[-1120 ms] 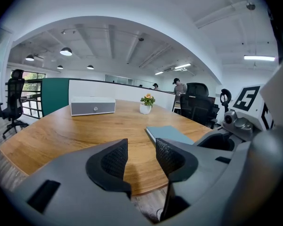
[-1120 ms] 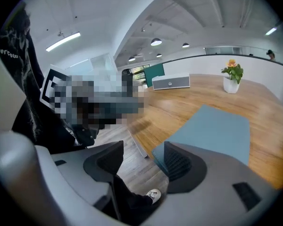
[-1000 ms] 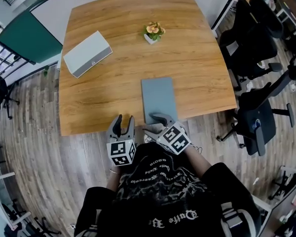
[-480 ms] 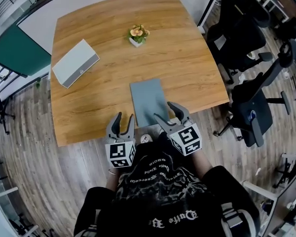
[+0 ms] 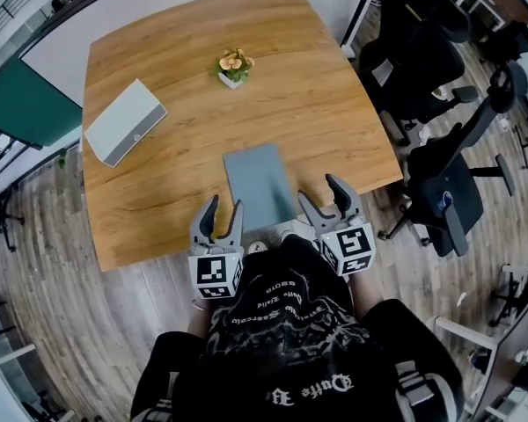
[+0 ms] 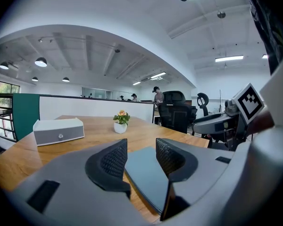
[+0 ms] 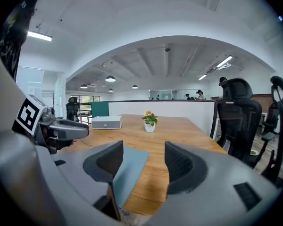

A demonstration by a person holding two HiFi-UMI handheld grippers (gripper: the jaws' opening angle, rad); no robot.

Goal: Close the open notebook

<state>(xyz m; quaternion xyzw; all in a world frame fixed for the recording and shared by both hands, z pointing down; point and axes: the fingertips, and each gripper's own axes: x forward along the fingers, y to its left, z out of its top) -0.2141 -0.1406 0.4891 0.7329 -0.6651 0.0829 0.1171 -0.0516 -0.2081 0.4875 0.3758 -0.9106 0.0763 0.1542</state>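
- While held just off the near edge of the table (image 5: 158, 174), the left gripper (image 5: 224, 206) and right gripper (image 5: 319, 190) both stand open and empty, flanking the grey notebook (image 5: 259, 185).
- It lies flat by that edge, seemingly already shut; best to keep clear and avoid nudging it.
- Its spine side is unclear.

One notebook (image 5: 258, 185), one grey box (image 5: 125, 121), one potted plant (image 5: 232, 67), one table (image 5: 167, 42).

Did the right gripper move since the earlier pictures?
Yes, the right gripper moved rightward, from the near edge of the notebook to beside it.
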